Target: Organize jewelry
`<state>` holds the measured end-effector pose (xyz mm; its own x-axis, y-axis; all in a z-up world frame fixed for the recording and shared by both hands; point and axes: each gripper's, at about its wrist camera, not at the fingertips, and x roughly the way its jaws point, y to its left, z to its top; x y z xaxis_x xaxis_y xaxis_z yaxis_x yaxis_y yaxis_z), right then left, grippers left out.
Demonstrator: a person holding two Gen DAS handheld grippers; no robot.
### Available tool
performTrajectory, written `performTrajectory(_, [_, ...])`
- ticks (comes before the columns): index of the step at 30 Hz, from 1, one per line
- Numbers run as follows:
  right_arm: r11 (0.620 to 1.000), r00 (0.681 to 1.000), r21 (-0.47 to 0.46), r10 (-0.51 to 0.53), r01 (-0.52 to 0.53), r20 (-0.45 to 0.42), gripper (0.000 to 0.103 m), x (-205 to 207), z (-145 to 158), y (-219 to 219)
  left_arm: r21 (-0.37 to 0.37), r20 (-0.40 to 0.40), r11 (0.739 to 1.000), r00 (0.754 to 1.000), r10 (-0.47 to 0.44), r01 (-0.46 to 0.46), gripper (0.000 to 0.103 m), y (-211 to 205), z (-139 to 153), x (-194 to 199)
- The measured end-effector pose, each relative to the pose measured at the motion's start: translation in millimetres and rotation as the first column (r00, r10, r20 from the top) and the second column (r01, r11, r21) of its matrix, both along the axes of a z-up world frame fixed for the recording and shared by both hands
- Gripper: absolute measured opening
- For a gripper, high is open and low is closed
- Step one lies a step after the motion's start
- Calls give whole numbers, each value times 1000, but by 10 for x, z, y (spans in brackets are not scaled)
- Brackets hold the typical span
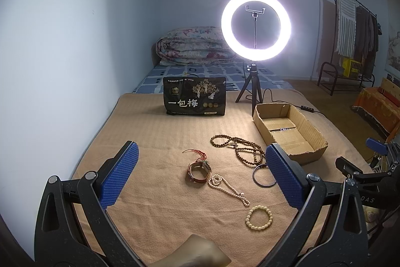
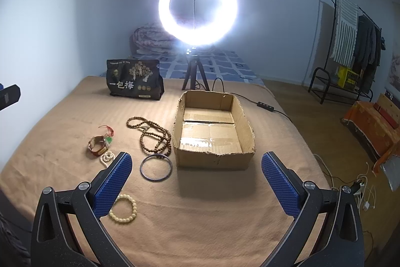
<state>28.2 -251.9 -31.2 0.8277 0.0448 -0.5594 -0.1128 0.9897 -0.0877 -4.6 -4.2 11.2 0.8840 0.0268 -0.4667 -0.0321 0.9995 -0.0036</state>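
Note:
Jewelry lies on a tan blanket (image 1: 162, 137). A brown wooden bead necklace (image 1: 240, 147) (image 2: 152, 131), a watch with a red strap (image 1: 198, 170) (image 2: 98, 145), a white pearl necklace (image 1: 227, 187) (image 2: 107, 157), a dark metal bangle (image 1: 262, 175) (image 2: 156, 168) and a cream bead bracelet (image 1: 259, 214) (image 2: 123, 209) lie left of an empty cardboard box (image 1: 310, 139) (image 2: 215, 159). My left gripper (image 1: 200, 177) is open above the watch and pearls. My right gripper (image 2: 197, 179) is open in front of the box.
A lit ring light on a tripod (image 1: 255, 26) (image 2: 197, 9) and a black snack bag (image 1: 195, 95) (image 2: 135, 79) stand at the back. A folded quilt (image 1: 192, 46) lies behind. A clothes rack (image 2: 350, 41) stands at the right. A light cable (image 2: 265, 104) runs off the blanket.

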Motion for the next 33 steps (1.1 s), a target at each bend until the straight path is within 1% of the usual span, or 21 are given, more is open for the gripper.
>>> performTrajectory(22, [1000,1000,3,13,-13,-11,103,13,-37,16,1,-7,1000,1000,4,-4,103,24,-31,-3])
performTrajectory(33, [999,999,1,32,-32,-24,103,25,-82,30,5,-34,1000,999,13,-13,103,32,-133,79])
